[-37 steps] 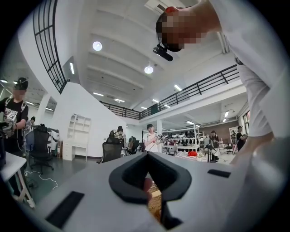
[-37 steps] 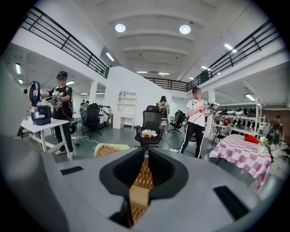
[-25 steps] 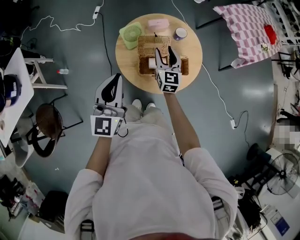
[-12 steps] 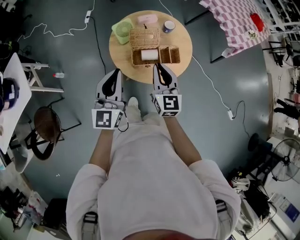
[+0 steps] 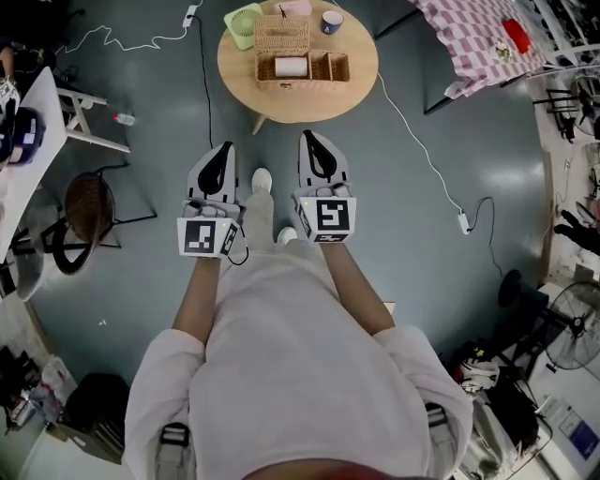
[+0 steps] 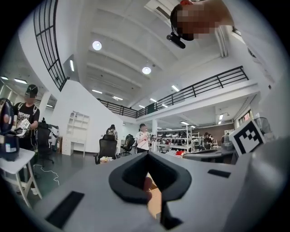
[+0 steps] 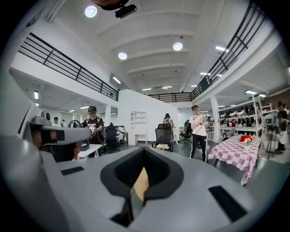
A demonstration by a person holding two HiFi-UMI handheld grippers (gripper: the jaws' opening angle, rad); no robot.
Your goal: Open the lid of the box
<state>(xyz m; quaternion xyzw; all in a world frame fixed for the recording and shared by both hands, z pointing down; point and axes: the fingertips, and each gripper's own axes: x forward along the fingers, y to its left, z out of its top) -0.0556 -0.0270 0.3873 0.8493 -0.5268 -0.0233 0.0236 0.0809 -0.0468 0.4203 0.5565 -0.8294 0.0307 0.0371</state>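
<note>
A wicker box [image 5: 323, 68] stands on the round wooden table [image 5: 361, 66] at the top of the head view. Its lid [image 5: 281, 35] is raised at the back, and a white roll [image 5: 291, 67] lies in one compartment. Both grippers hang over the grey floor, well short of the table. My left gripper [image 5: 226, 148] is shut with nothing in it. My right gripper [image 5: 312, 139] is also shut and empty. Both gripper views point up into the hall, and the box shows in neither. There the left gripper [image 6: 147, 181] and right gripper [image 7: 136, 186] have their jaws together.
A green fan [image 5: 242, 21], a cup [image 5: 330, 21] and a pink item [image 5: 295, 7] share the table. A checked cloth [image 5: 473, 33] lies top right, a white cable [image 5: 412, 141] crosses the floor, and a chair [image 5: 80, 220] and white table [image 5: 28, 141] stand left. Several people stand in the hall.
My right gripper has left the box, pulled back beside the left one and shut. The person has stepped back, so the table sits farther off.
</note>
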